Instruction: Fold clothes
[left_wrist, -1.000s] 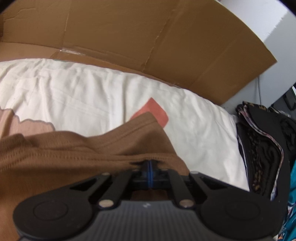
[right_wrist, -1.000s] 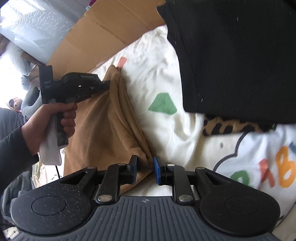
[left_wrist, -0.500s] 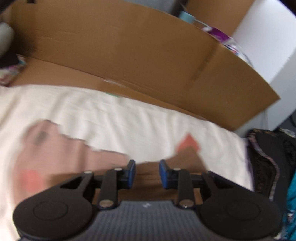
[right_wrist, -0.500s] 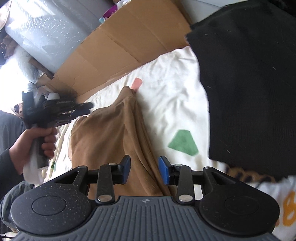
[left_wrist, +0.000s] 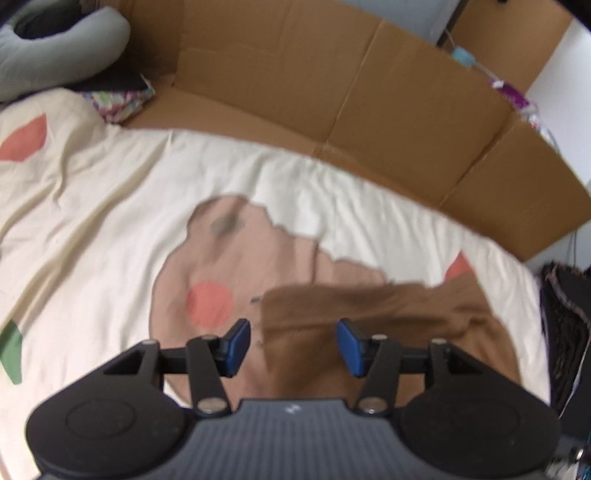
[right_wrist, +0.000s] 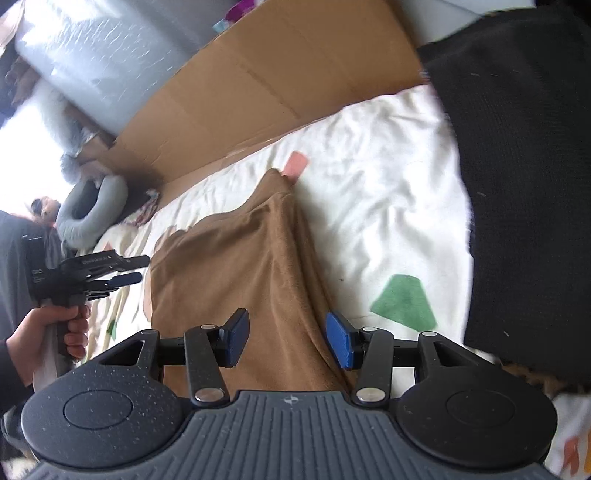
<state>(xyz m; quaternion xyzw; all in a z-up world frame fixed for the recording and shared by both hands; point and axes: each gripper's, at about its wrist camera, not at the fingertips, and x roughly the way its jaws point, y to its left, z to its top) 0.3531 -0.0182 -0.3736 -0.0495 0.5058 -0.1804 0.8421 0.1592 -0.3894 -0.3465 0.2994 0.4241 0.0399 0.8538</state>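
Your left gripper (left_wrist: 292, 341) has its blue-padded jaws spread wide with nothing between them, poised over the near edge of the folded brown knit garment (left_wrist: 388, 317), which lies flat on the cream bedsheet printed with coloured shapes (left_wrist: 110, 206). Your right gripper (right_wrist: 286, 338) is likewise spread apart and empty, its pads sitting either side of the same brown garment's long folded edge without clamping it. From the right wrist view the garment (right_wrist: 236, 273) runs away from you in a folded strip, its far corner touching a pink patch on the sheet (right_wrist: 369, 184). Your left hand (right_wrist: 51, 332) grips the handle of the left gripper (right_wrist: 129, 267) just off the garment's left side. A black ribbed knit garment (right_wrist: 524, 184) covers the sheet to the right, and a flattened brown cardboard sheet (left_wrist: 369, 110) lines the bed's far edge.
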